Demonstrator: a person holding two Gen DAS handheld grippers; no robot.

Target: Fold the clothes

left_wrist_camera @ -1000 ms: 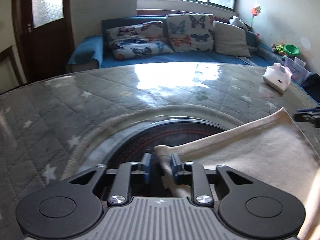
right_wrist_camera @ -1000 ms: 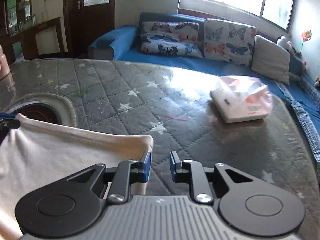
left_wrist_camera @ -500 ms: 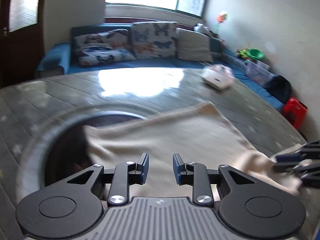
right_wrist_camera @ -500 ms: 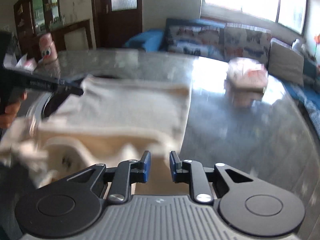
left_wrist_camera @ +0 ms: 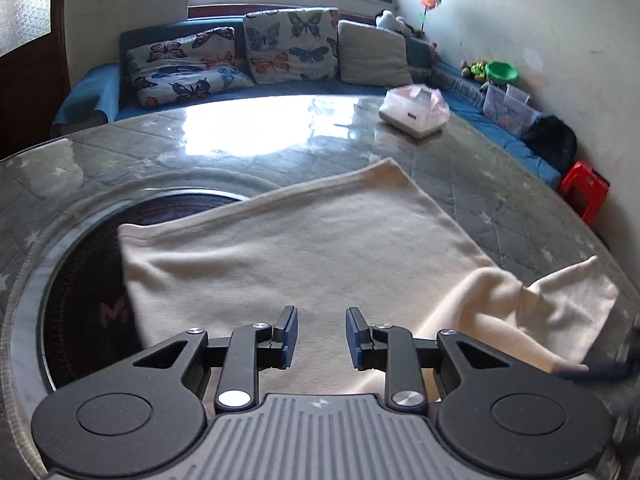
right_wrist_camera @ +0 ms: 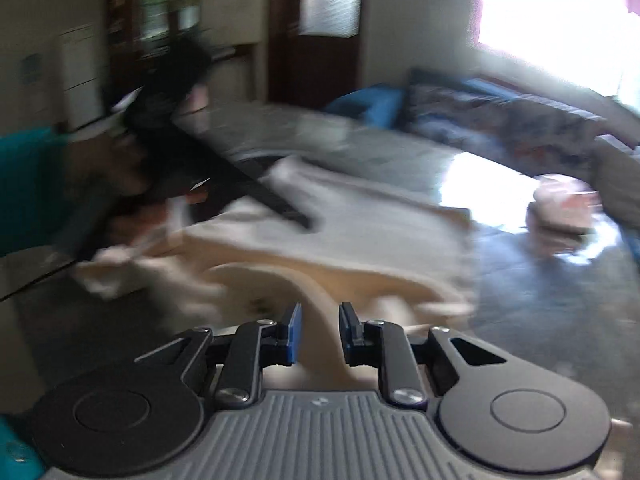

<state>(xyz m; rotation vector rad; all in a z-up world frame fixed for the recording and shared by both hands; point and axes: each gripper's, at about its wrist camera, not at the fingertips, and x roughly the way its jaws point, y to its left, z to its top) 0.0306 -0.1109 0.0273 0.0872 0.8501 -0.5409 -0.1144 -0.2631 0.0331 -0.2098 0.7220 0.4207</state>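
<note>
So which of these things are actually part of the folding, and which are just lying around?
Part of the job:
- cream cloth garment spread on the table
- left tongs
- right tongs

Just lying about:
- white tissue pack
- butterfly-print cushions
- red plastic stool

The cream garment (left_wrist_camera: 304,248) is soft, matt knit cloth. The desk (left_wrist_camera: 248,140) has a glossy glass top over grey quilted fabric. The left gripper (left_wrist_camera: 321,334) is matt black plastic with blue rubbery fingers (left_wrist_camera: 291,332) and shiny metal screws.
</note>
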